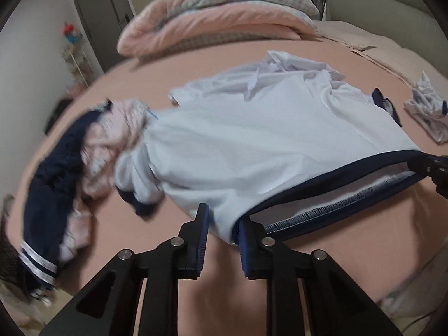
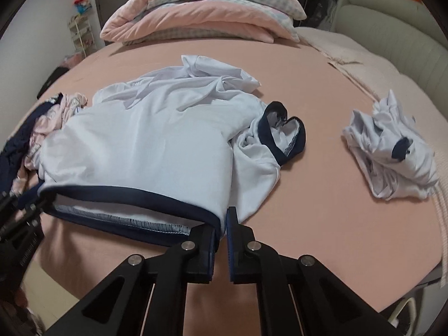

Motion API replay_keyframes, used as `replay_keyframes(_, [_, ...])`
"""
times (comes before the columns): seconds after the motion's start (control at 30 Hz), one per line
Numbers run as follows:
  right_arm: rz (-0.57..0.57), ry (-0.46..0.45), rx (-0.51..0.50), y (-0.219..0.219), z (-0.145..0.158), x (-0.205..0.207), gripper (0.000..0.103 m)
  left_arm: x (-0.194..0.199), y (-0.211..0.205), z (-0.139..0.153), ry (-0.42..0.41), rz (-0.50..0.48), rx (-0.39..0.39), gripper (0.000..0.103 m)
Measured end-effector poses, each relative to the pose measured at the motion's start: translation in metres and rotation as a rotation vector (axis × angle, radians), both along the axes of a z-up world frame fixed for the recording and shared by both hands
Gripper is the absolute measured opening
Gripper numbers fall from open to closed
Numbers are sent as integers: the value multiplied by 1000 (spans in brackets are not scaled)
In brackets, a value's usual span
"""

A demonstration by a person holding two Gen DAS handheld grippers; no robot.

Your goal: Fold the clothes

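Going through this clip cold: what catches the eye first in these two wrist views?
A pale blue shirt with a navy hem sprawls across the middle of the pink bed, and each claw pinches one hem corner: the left claw at one end, the right claw at the other. A folded pink quilt sits at the far end, a crumpled white garment lies off to the right, and a navy-and-pink clothes heap lies left.

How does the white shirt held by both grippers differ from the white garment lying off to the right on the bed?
The white shirt lies spread fairly flat, while the small white garment is crumpled into a heap. The shirt's navy hem is pinched by the left gripper and the right gripper; the heap lies untouched. Both are white with navy trim.
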State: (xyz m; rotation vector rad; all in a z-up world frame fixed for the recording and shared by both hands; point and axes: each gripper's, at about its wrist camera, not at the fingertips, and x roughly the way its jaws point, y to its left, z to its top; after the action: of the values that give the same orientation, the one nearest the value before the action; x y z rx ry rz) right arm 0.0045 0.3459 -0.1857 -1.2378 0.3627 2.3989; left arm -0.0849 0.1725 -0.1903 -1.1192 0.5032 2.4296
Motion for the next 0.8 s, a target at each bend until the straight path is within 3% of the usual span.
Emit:
replay_keyframes(0.07, [-19,9,-42,7,-1,6,3,-1,-6,-3,-54,12,43,17])
replay_keyframes(0.2, [-37,-1,-116,11,-10,15,3,7,-10,-4,-58,0,40,17])
replay_keyframes(0.33, [-19,-26,-82,0,-14,19,3,20,-13,-2,-25,-11,7,18])
replay_keyframes(0.8, [26,-50,-43,-19,-18,40,3,36,-30,-5,-31,-35,-18,18])
